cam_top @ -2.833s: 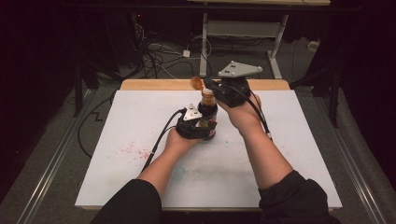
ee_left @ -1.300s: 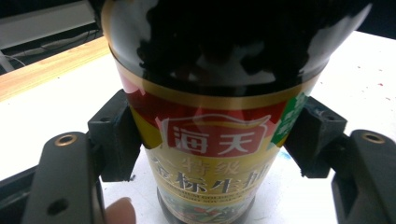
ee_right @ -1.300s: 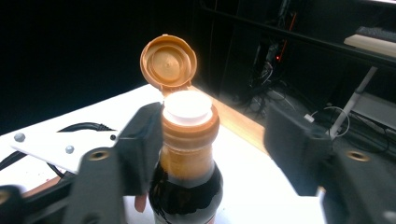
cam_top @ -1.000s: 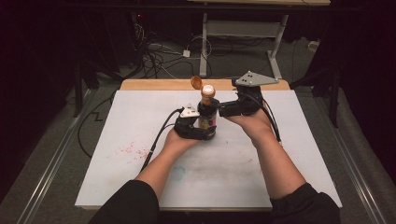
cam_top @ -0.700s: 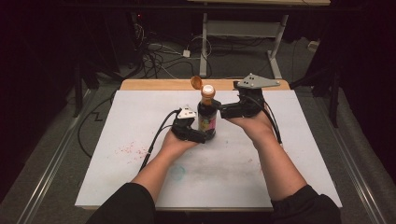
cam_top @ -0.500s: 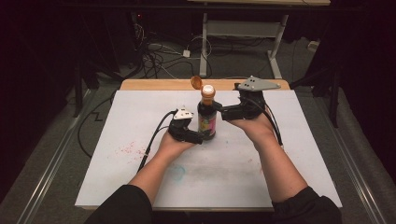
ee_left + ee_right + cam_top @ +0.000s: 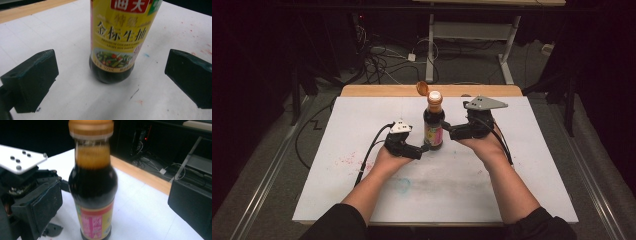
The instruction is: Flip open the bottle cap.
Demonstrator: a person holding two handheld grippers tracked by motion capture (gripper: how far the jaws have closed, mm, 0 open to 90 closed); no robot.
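The desk, a white sheet with a wooden strip along its far edge, takes up the middle of the high view, with faint red specks at centre left and a bluish smudge lower down. Behind it, in the upper part of the frame, a dark floor carries cables and a grey stand.

The two forearms rise from the bottom edge and meet at the middle. Compared with the frame a second ago they sit lower and wider apart, so bare sheet shows on either side of the bottle.

The bottle stands upright on the desk just above the centre of the frame, dark sauce inside, a yellow and pink label round its lower half, and an orange flip cap tilted open behind its mouth. Earlier it was gripped low by the left hand; now it stands free.

The left tongs lie just left of the bottle's base, and their jaws have just been opening. In the left gripper view the black pads stand spread wide with the bottle base between them, clear of both.

The right tongs point at the bottle from the right. In the right gripper view the jaws stand apart either side of the bottle, not pressing it.
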